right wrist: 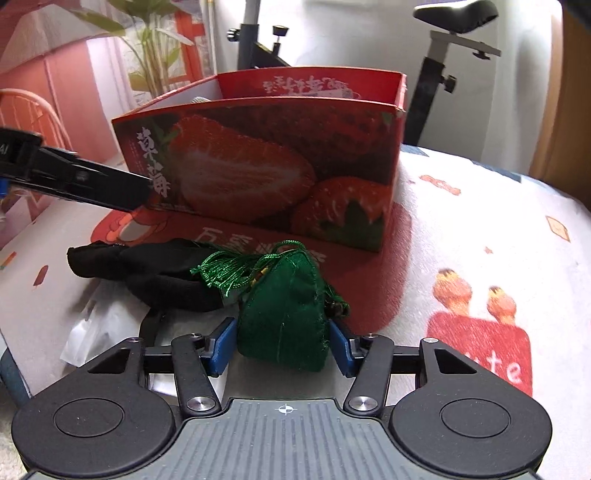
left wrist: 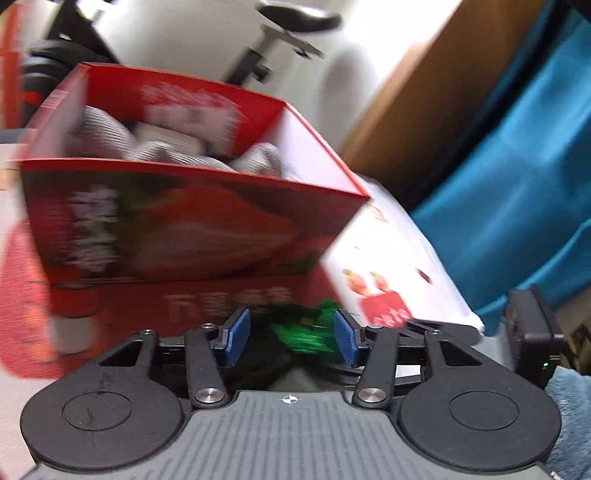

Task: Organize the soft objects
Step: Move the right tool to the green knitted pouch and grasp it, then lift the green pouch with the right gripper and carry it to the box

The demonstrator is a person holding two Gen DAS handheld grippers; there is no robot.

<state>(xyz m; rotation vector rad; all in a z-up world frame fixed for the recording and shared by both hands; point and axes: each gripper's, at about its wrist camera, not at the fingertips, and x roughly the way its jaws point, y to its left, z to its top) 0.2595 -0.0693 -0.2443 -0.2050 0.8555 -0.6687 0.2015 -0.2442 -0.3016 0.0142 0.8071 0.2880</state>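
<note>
A green velvet pouch [right wrist: 284, 317] with a green tassel lies on the printed cloth in front of the red strawberry box [right wrist: 258, 177]. My right gripper [right wrist: 282, 343] is shut on the pouch, one blue pad against each side. A black cloth [right wrist: 147, 266] lies to the pouch's left, touching the tassel. In the blurred left wrist view, my left gripper [left wrist: 291, 334] has its jaws partly apart with nothing pressed between them. The black cloth [left wrist: 266, 358] and green tassel [left wrist: 310, 328] show below the gap. The box [left wrist: 184, 229] holds grey striped soft things [left wrist: 110, 129]. The left gripper [right wrist: 144, 192] hovers beside the box.
A white blanket with red cartoon prints [right wrist: 461, 206] covers the surface. A crumpled white plastic bag [right wrist: 92, 332] lies at the near left. An exercise bike [right wrist: 458, 14], a plant [right wrist: 147, 37] and an orange chair [right wrist: 29, 110] stand behind. Blue fabric [left wrist: 517, 166] hangs nearby.
</note>
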